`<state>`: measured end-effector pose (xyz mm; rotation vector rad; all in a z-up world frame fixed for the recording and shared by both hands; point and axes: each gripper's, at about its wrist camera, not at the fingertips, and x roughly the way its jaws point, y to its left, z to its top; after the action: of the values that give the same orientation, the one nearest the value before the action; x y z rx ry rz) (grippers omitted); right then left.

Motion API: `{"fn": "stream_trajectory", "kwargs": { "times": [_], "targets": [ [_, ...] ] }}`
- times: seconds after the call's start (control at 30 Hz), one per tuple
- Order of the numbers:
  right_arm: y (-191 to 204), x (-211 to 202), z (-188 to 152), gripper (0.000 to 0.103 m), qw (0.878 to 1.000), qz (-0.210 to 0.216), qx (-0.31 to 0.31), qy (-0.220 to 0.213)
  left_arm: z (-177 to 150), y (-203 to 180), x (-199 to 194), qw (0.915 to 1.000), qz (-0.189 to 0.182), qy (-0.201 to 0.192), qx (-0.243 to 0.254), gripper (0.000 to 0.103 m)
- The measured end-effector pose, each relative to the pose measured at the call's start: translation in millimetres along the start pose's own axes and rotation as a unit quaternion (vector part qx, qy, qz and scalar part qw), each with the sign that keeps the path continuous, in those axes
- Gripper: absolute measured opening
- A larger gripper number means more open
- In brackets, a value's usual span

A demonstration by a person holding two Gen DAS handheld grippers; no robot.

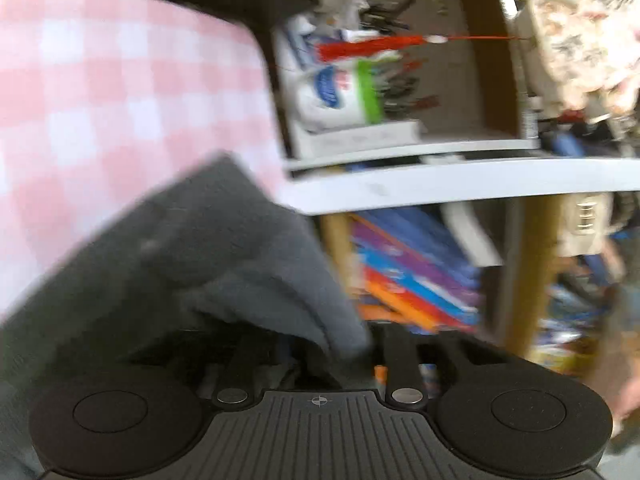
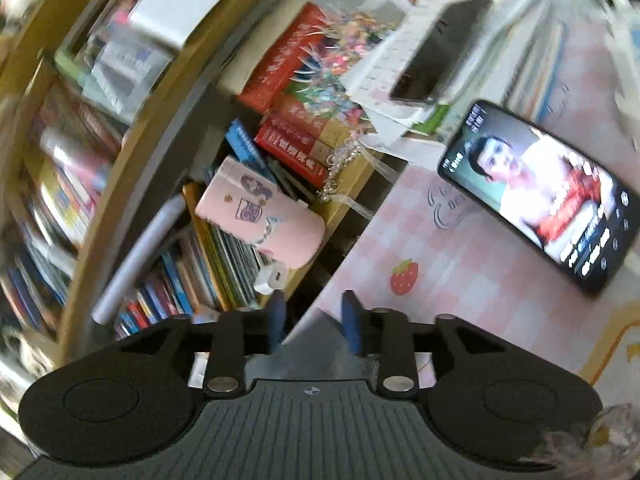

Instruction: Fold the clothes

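Dark grey garment [image 1: 224, 248] filling the lower left of the left wrist view. Looks soft and fleecy, plain in colour, blurred, with a few thick rounded folds and one straight edge running up to a corner. Lies partly on the pink-and-white checked worktop [image 1: 100, 80] and drapes down over the left gripper [image 1: 320, 340]. Covers the left-hand finger wholly and reaches the inner side of the right-hand one, so the fingertips stay hidden. Cannot tell whether these fingers press on the cloth or merely stand under it.

Beyond the garment, a white shelf [image 1: 460, 184] with stacked coloured books below and a red tassel [image 1: 368, 46] above, all smeared.

In the right wrist view, right gripper [image 2: 313, 314] with its two blue fingers [image 2: 276, 316] standing apart, holding nothing; only the worktop edge seen through the gap. Points over the corner of the same checked worktop [image 2: 440, 240], here printed with a small strawberry. A lit phone [image 2: 540, 200] lying flat on it, to the right of the fingers. A second, dark phone [image 2: 440, 48] farther back, propped on white papers. To the left, a wooden bookcase [image 2: 120, 128] crammed with books, and a pink case [image 2: 260, 216] resting on a row of them.
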<state>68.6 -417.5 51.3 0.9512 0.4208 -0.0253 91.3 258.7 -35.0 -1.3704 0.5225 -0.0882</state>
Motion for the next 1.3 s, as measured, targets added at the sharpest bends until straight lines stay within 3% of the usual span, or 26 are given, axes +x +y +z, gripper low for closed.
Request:
{"fn": "stream_trajectory", "kwargs": {
  "times": [0.03,0.07,0.13,0.23,0.3,0.37,0.5,0.6,0.73,0.9,1.03,1.1,1.17,1.3],
  "targets": [
    [2,-4,-5,0.044,1.0,0.002,-0.029,0.004,0,1,-3,0.9999,0.008,0.0,0.012,0.066],
    [3,-10,-12,0.051,0.997,0.0,-0.074,0.012,0,3,-7,0.9996,0.014,-0.001,0.025,0.073],
    [5,-18,-31,0.053,0.983,-0.03,-0.175,0.037,-1,4,-26,0.9979,0.013,-0.008,0.063,0.075],
    [5,-25,-64,0.053,0.941,-0.085,-0.317,0.088,-7,-3,-60,0.9888,0.04,-0.042,0.137,0.076],
    [2,-28,-80,0.053,0.921,-0.093,-0.365,0.102,-12,-9,-80,0.9784,0.047,-0.056,0.193,0.076],
    [-2,-33,-90,0.054,0.91,-0.103,-0.388,0.107,-19,-16,-93,0.9637,0.065,-0.057,0.253,0.076],
    [-9,-28,-103,0.055,0.891,-0.135,-0.418,0.11,-40,-26,-102,0.9208,0.131,-0.048,0.364,0.076],
    [-14,-26,-111,0.055,0.879,-0.148,-0.438,0.117,-56,-25,-102,0.8989,0.163,-0.041,0.405,0.076],
    [-22,-44,-112,0.059,0.852,-0.161,-0.484,0.115,-71,-12,-109,0.8929,0.178,-0.034,0.412,0.076],
    [-39,-76,-102,0.059,0.836,-0.218,-0.492,0.104,-85,2,-100,0.8781,0.205,-0.01,0.432,0.076],
    [-47,-95,-105,0.06,0.843,-0.221,-0.48,0.101,-96,2,-91,0.8761,0.185,0.017,0.445,0.077],
    [-46,-98,-108,0.061,0.843,-0.222,-0.48,0.098,-103,0,-87,0.8674,0.179,0.029,0.463,0.078],
    [-46,-100,-112,0.061,0.843,-0.223,-0.48,0.094,-112,-2,-80,0.8465,0.196,0.032,0.494,0.078],
    [-41,-100,-117,0.062,0.846,-0.218,-0.478,0.094,-125,-1,-68,0.7754,0.25,0.01,0.58,0.081]
  ]
}}
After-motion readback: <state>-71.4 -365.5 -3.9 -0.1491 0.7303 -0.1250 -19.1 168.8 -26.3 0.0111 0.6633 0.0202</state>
